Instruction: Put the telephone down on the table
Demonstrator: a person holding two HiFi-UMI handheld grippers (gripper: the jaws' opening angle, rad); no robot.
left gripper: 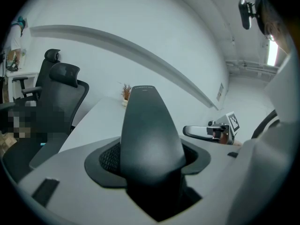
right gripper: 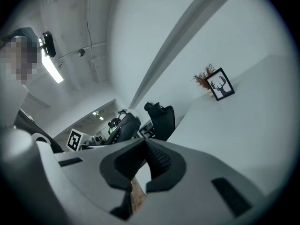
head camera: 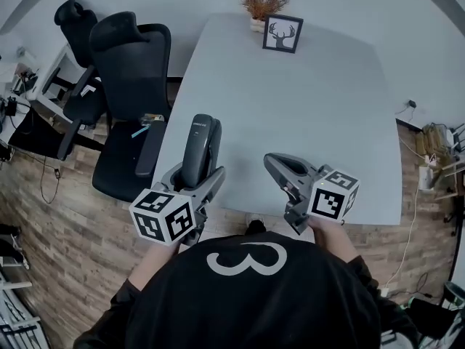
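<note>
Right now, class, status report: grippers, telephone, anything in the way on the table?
Left gripper shut on telephone, not yet down. Right gripper shut, empty. Table bare near us; picture frame, plant at far edge.

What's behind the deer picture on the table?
A dried reddish-brown plant in a small pale pot, at the far edge of the table. The deer picture covers the pot's right side, and anything else directly behind the frame can't be seen.

Open table [head camera: 290,115] ahead; frame [head camera: 282,33] and plant [head camera: 264,2] stand at its far edge.
</note>
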